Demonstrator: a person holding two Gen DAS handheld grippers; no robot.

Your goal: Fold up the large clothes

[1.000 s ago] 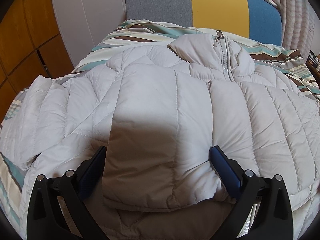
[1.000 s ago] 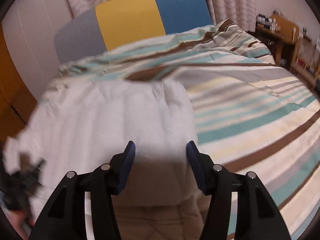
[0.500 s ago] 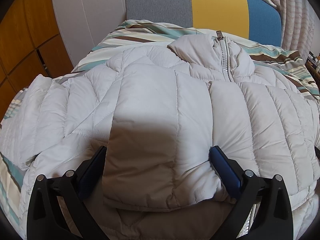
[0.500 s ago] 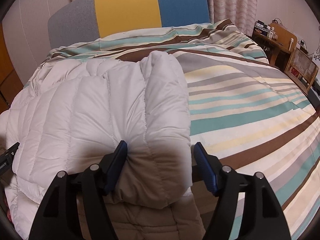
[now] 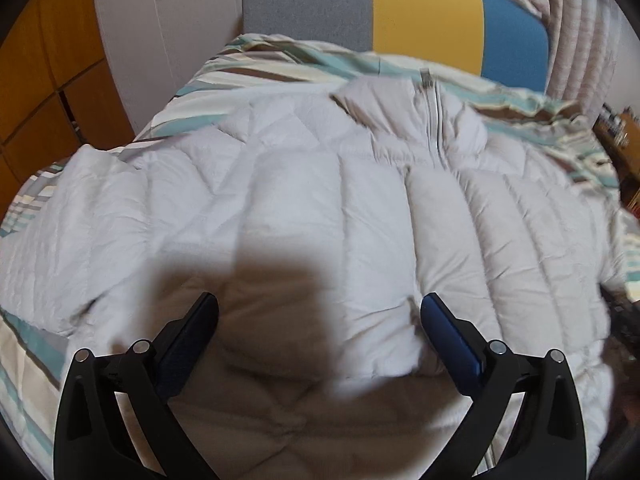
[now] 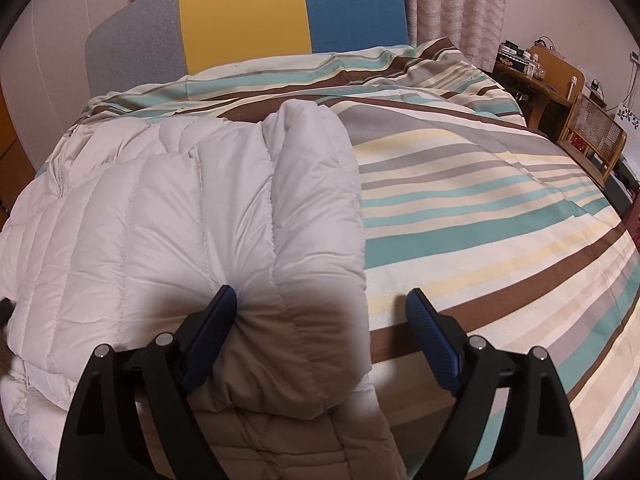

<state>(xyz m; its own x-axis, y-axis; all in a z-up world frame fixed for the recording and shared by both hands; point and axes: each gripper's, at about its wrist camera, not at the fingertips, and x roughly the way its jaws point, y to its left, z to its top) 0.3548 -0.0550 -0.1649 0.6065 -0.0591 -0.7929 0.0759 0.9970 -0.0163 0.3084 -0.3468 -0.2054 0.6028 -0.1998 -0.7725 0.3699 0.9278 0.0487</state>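
A bed with a striped teal, brown and cream cover carries the pale grey quilted puffer jacket, its sleeves folded in; both the left hand-held gripper and right hand-held gripper are spread wide, grasping nothing; the springy padding could puff the folds loose.

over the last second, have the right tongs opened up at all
Yes. The right tongs have spread wider: against the folded jacket sleeve, the right finger now sits out over the striped bedspread, clear of the sleeve edge.
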